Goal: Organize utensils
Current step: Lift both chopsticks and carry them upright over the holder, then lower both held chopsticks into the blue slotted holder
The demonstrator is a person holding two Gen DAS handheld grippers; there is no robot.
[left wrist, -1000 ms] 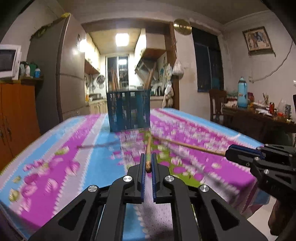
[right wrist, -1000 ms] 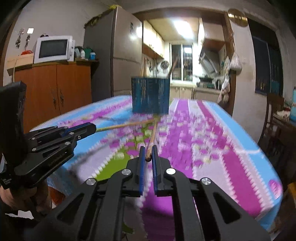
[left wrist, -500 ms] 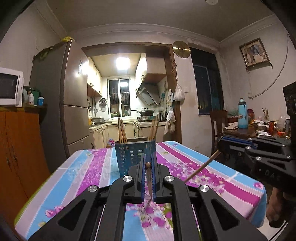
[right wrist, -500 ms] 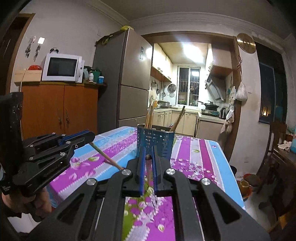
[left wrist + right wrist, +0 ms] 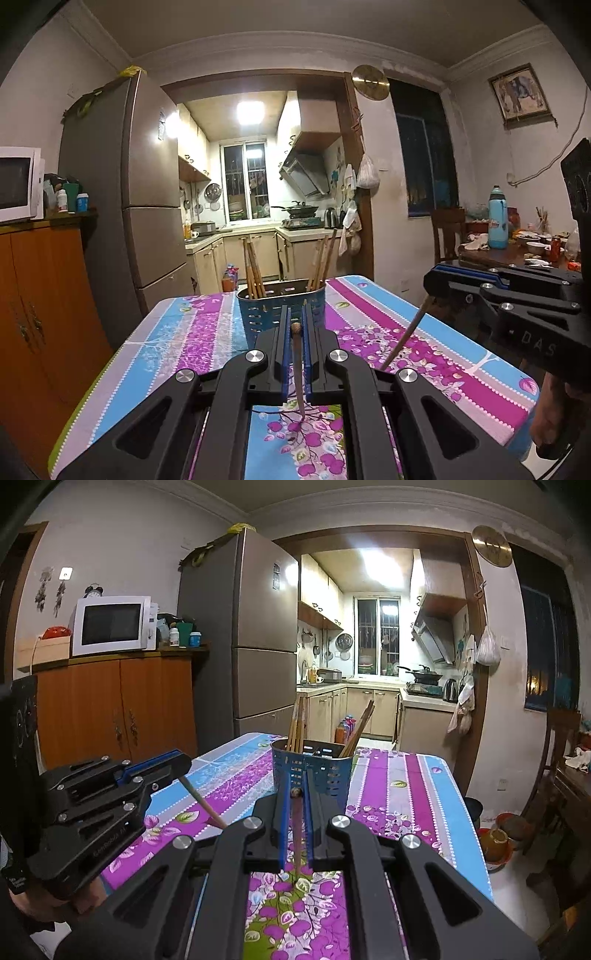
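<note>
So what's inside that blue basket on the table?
Wooden chopsticks stand in the blue basket, two bunches leaning apart. Their lower ends and the basket's bottom are hidden behind its wall.

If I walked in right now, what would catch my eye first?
Probably the two black tools held over the flowered tablecloth, each pinching one chopstick that hangs down: the left tool with its chopstick, the right tool with its own. Beyond them stands a blue holder already bristling with chopsticks.
</note>
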